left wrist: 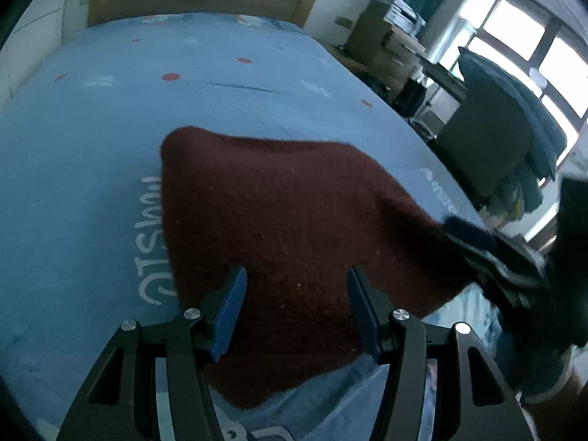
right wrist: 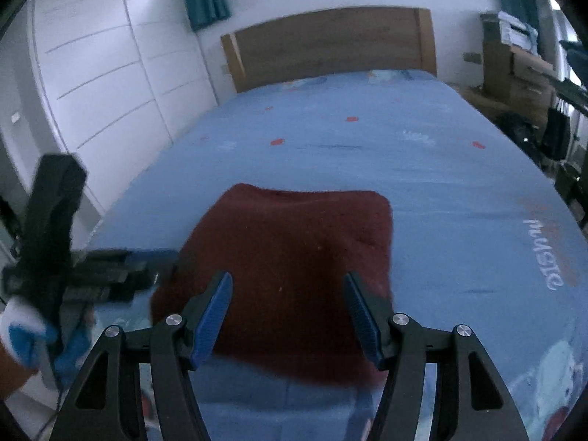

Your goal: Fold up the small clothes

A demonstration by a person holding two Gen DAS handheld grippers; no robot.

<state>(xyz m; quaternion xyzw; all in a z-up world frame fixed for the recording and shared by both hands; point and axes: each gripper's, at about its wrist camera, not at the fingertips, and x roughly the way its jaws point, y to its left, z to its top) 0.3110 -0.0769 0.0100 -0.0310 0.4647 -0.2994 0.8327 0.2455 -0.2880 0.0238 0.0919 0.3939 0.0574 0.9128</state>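
Observation:
A dark red knitted garment [left wrist: 286, 242] lies folded flat on the blue bed sheet [left wrist: 110, 117]; it also shows in the right wrist view [right wrist: 290, 253]. My left gripper [left wrist: 296, 275] is open and empty, hovering over the garment's near part. My right gripper [right wrist: 288, 279] is open and empty above the garment's near edge. The right gripper shows blurred at the garment's right side in the left wrist view [left wrist: 496, 268]. The left gripper shows blurred at the garment's left side in the right wrist view [right wrist: 121, 275].
A wooden headboard [right wrist: 330, 44] stands at the far end of the bed. White wardrobe doors [right wrist: 103, 73] line the left. Cardboard boxes [left wrist: 389, 36], a dark chair [left wrist: 496, 139] and a bright window [left wrist: 514, 36] are to the right of the bed.

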